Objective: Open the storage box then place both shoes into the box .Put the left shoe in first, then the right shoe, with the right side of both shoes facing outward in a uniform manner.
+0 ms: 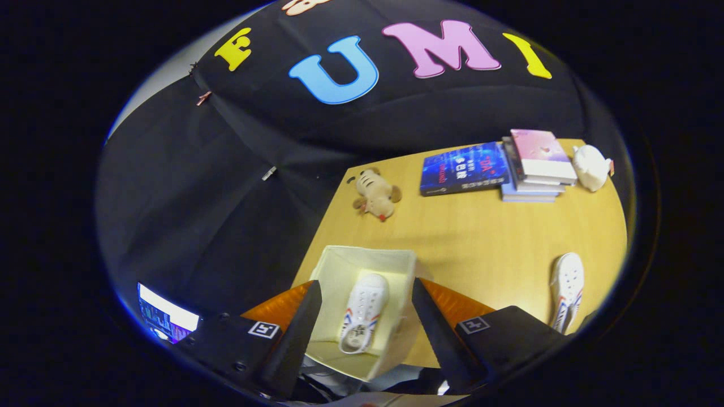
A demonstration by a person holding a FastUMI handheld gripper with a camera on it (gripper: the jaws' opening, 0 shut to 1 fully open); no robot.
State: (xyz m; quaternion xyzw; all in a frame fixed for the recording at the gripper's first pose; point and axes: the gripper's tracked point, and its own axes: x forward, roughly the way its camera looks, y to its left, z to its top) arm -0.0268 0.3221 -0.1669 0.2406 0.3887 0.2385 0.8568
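The storage box (362,305), a cream fabric bin with its top open, sits at the near corner of the wooden table (481,237) and serves as the landmark here. One white shoe (363,312) with red and blue side stripes lies inside it on its sole, laces up; its long axis runs from the box's near wall toward the far wall, with the rounded toe at the far end and the heel opening at the near end. A second white shoe (566,291) of the same kind lies on the bare tabletop well to the right of the box, roughly parallel to the first, toe pointing away and heel toward the camera, its striped side partly hidden by the gripper body. That makes two shoes: one in the box, one outside it. The gripper (366,316) hangs above the box with its two fingers spread wide apart, holding nothing; the left finger (300,322) is over the box's left wall and the right finger (432,328) over its right wall, so the boxed shoe shows in the gap between them, not touched by either. Beyond the box, toward the far edge of the table, lies one small tan plush toy (376,194). Farther right of it sits a blue book (464,168) lying flat, then a stack of books (537,165) with a pink-covered one on top, and just right of the stack one white plush toy (591,167). A lit screen (164,319) glows left of the box, off the table.
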